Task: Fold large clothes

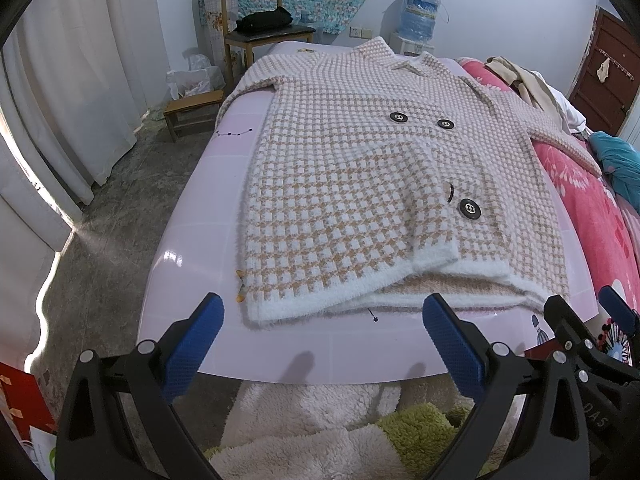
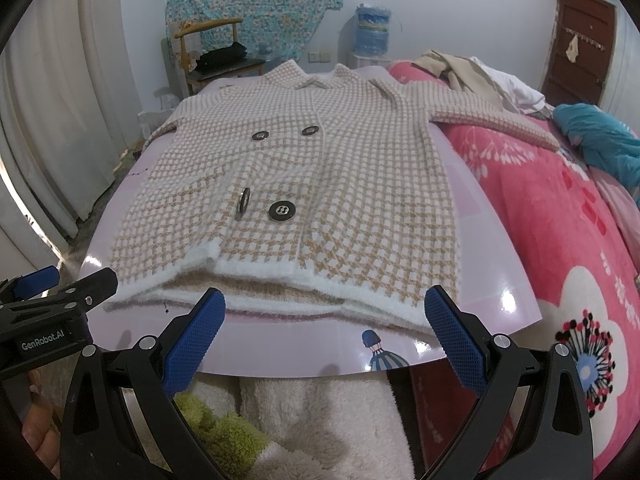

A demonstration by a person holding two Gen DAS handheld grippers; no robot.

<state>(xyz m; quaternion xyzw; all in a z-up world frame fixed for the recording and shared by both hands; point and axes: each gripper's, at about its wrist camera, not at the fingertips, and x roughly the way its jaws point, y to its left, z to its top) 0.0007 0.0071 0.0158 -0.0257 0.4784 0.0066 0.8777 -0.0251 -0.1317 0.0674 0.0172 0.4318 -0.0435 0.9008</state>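
A beige-and-white checked knit cardigan [image 1: 360, 184] with black buttons lies flat, front up, on a glossy pink board [image 1: 192, 208]; it also shows in the right wrist view [image 2: 320, 184]. Its sleeves spread out to the left and right, and its white hem faces me. My left gripper [image 1: 320, 332] is open and empty, just short of the hem's left part. My right gripper [image 2: 326, 324] is open and empty, just short of the hem's right part. Each gripper shows at the edge of the other's view.
The board [image 2: 280, 344] rests on a bed with a pink floral blanket [image 2: 560, 240]. Loose clothes [image 2: 472, 72] and a teal cloth [image 2: 600, 140] lie at the right. A wooden chair [image 1: 256, 32], a small stool [image 1: 192, 112] and curtains [image 1: 80, 80] stand at the left.
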